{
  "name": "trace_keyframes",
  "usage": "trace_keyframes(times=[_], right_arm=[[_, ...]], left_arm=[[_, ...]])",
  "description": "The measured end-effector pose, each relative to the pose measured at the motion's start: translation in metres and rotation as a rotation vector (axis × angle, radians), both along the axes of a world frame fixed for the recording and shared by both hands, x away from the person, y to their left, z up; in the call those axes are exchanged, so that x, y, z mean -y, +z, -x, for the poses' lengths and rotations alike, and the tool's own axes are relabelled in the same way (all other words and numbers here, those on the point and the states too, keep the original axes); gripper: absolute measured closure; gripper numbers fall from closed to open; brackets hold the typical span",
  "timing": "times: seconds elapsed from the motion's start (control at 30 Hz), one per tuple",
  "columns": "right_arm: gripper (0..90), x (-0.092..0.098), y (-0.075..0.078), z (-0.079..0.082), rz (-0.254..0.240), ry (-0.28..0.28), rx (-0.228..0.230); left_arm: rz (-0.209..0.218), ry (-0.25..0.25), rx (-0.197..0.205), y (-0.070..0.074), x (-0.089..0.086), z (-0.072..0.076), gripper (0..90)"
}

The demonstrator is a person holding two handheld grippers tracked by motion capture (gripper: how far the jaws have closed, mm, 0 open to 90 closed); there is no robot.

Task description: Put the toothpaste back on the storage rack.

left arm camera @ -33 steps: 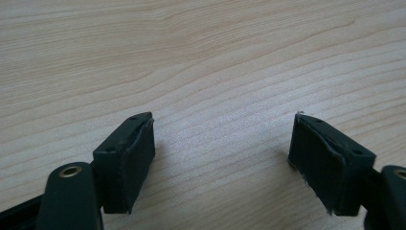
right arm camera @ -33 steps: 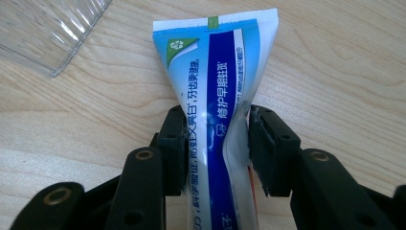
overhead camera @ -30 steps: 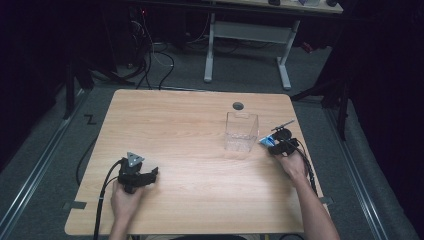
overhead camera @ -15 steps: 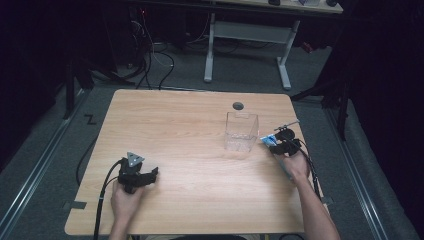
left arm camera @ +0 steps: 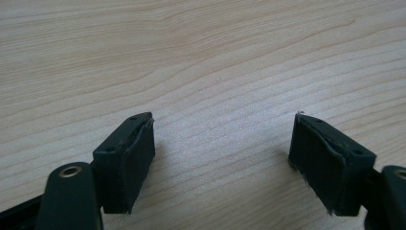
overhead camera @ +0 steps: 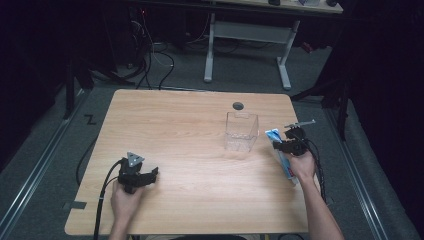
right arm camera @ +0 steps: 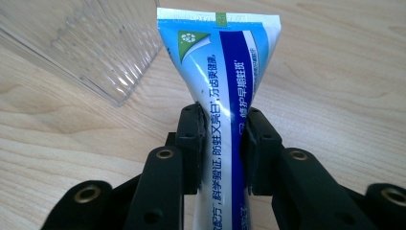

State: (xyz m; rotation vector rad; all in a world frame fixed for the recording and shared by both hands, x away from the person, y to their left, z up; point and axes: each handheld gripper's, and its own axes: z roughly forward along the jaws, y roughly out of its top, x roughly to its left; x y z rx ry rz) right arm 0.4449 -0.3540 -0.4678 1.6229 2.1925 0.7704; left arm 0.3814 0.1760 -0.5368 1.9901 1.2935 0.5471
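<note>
On the table [overhead camera: 190, 125], the toothpaste tube [overhead camera: 281, 150] lies just right of the clear container [overhead camera: 241, 131]

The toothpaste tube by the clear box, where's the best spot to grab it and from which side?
Grip the toothpaste tube across its flat middle body, coming in along its length from the cap end, as the right gripper does now. Its pads press both edges, and the crimped end points toward the clear box.
</note>
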Motion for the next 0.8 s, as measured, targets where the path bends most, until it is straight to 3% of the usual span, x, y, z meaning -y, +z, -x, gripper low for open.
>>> trace_keyframes(times=[0.4, 0.8], right_arm=[[73.2, 0.007, 0.012, 0.011, -0.102, 0.008, 0.054], [73.6, 0.006, 0.021, 0.018, -0.116, 0.030, 0.102]], left_arm=[[-0.002, 0.000, 0.000, 0.000, 0.000, 0.000, 24.3], [-0.003, 0.000, 0.001, 0.000, 0.000, 0.000, 24.3]])
